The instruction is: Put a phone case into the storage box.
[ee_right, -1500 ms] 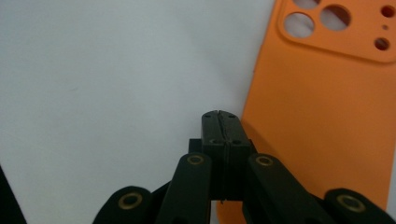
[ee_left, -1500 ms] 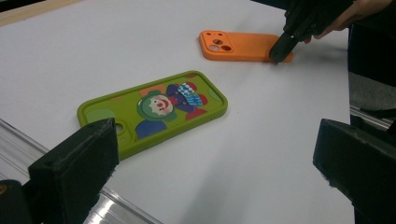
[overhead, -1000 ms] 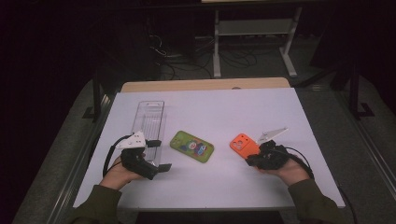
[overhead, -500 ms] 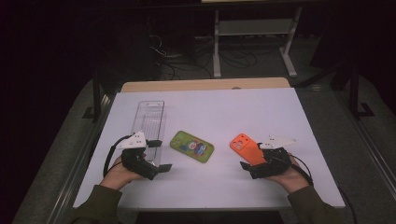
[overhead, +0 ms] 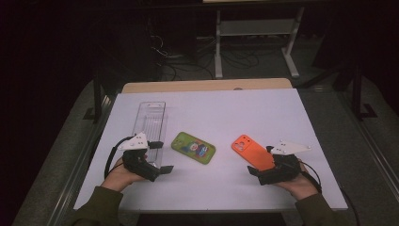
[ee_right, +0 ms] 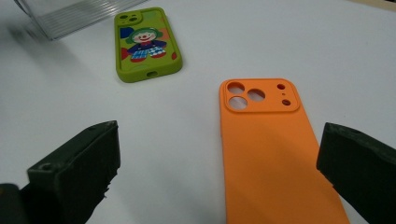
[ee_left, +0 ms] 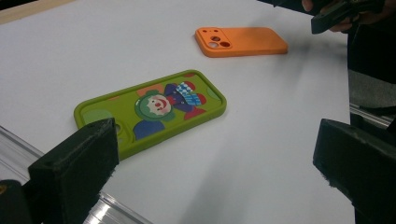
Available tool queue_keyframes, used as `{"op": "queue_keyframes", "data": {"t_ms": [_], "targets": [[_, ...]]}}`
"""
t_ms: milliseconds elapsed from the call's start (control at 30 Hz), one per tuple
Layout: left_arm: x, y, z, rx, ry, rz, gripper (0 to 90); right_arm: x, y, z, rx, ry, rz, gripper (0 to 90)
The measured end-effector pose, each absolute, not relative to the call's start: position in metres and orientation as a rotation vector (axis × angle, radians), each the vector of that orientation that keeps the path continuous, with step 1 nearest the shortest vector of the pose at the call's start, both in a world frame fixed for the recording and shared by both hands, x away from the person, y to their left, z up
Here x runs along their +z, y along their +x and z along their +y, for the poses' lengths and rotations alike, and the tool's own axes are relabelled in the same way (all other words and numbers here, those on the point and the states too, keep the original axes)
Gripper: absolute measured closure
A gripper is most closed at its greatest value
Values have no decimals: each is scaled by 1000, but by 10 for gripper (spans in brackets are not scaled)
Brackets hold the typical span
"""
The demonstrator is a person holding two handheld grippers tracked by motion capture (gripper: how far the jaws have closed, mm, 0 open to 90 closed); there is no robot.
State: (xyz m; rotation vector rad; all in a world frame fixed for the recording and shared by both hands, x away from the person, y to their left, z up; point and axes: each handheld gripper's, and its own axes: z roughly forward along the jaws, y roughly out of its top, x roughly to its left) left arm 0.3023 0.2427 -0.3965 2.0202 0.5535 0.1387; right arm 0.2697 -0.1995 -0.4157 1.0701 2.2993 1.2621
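Lying flat: two phone cases, green (overhead: 193, 148) and orange (overhead: 252, 152), one clear tray (overhead: 150, 123)

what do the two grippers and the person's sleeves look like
Both the left gripper and right gripper are black with blocky matte jaws, each topped by a pale grey three-cornered plate and trailing a black cable. The person's sleeves are dark olive green.

1. The counter (overhead: 263, 113) has a flat white top.
2. A green phone case (overhead: 193, 147) with a clown picture lies on it.
3. A clear plastic tray (overhead: 150, 123) lies left of that case.
4. An orange phone case (overhead: 252, 151) lies to its right, apart.
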Motion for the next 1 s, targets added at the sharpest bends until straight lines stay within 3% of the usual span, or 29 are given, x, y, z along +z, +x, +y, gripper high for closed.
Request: {"op": "queue_keyframes", "data": {"t_ms": [1000], "targets": [[-397,304,244,139,2022,557,0,-384,327,-190,1202,1077,2360,0]]}}
